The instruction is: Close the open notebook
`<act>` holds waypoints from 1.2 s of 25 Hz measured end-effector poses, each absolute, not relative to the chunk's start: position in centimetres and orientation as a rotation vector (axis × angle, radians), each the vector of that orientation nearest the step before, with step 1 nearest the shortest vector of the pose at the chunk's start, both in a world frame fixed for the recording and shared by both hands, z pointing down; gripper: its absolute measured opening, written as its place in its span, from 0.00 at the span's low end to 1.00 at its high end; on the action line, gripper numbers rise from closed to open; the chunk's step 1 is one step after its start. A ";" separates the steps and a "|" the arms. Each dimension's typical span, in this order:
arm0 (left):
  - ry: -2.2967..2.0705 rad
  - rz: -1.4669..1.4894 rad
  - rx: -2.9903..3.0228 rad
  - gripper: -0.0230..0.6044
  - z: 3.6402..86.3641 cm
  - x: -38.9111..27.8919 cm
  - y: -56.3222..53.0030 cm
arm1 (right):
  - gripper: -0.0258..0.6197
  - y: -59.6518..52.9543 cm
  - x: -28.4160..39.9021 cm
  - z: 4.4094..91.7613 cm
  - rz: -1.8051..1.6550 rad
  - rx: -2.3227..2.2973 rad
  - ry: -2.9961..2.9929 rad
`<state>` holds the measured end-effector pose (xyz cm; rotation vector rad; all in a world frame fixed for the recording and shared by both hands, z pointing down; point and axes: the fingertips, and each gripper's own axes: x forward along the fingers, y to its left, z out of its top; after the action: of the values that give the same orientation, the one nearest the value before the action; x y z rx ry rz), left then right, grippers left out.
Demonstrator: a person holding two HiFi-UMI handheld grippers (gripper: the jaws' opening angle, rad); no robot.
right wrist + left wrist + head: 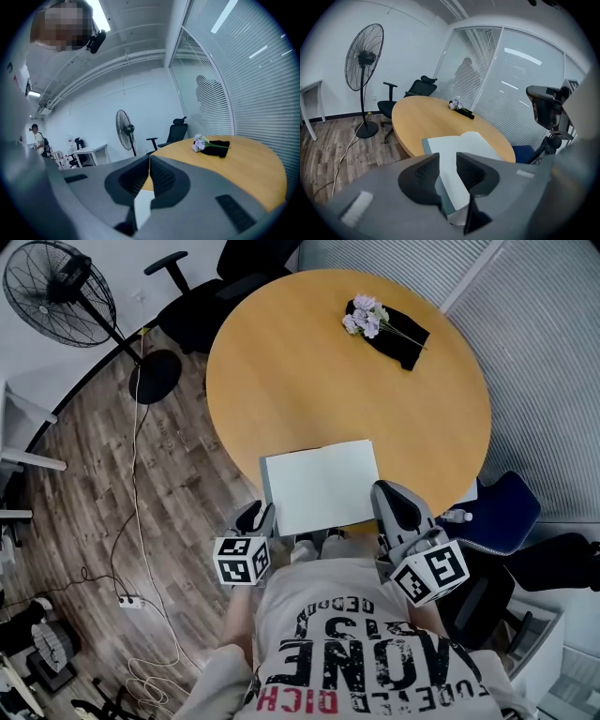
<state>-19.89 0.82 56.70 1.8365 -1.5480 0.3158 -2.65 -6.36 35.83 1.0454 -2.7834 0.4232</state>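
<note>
Left tool [447, 159], ribbed pads [469, 171] apart, seemingly straddles flat white notebook [461, 143].

Grey left gripper [447, 160] and right gripper [149, 161] carry black-and-white marker cubes [242, 561]; the pale T-shirt [366, 652] has black and red lettering.

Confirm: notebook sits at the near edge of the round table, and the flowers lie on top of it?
Not quite. The notebook does sit at the near edge of the round table, but the flowers lie on a black cloth at the far side, well apart from it. The head view shows this.
</note>
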 end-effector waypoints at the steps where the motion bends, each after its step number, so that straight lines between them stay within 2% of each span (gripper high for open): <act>1: -1.535 0.317 1.832 0.23 57.0 -19.8 0.8 | 0.06 -6.4 -2.6 35.8 0.422 1.051 -2.781; 17: -1.341 0.382 1.744 0.31 62.8 -19.0 0.9 | 0.06 -7.8 -2.1 36.2 0.409 1.116 -2.738; 30: -1.276 0.348 1.680 0.33 65.3 -18.6 0.7 | 0.06 -8.0 -1.3 36.5 0.423 1.144 -2.716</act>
<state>-18.65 0.69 65.35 1.6800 -1.2764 0.3475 -1.33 -8.00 36.53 1.1438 -2.7162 0.4231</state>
